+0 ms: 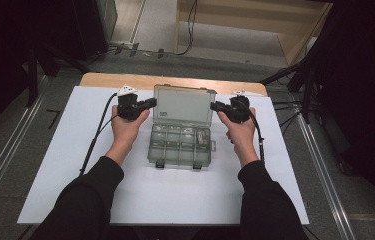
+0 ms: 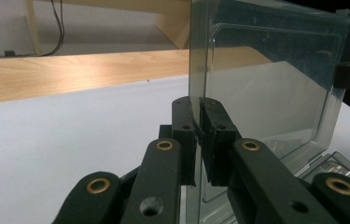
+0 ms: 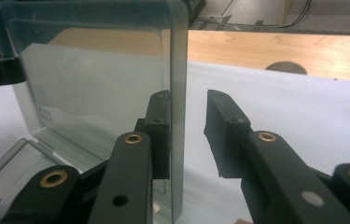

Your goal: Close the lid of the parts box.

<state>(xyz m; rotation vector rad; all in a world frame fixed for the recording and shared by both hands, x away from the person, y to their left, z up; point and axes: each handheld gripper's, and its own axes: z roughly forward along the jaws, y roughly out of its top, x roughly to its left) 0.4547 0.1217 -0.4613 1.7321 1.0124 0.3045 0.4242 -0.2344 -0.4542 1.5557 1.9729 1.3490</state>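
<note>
Two grippers flank our raised lid (image 1: 183, 105) at mid-frame: left gripper (image 2: 199, 135) pinches its edge, right gripper (image 3: 189, 135) stands released around the other edge, so the box (image 1: 180, 147) is opened.

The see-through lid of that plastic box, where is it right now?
In the high view the lid stands raised at the far side of the compartment box, mid-table, between the left gripper, clamped on its edge, and the right gripper.
</note>
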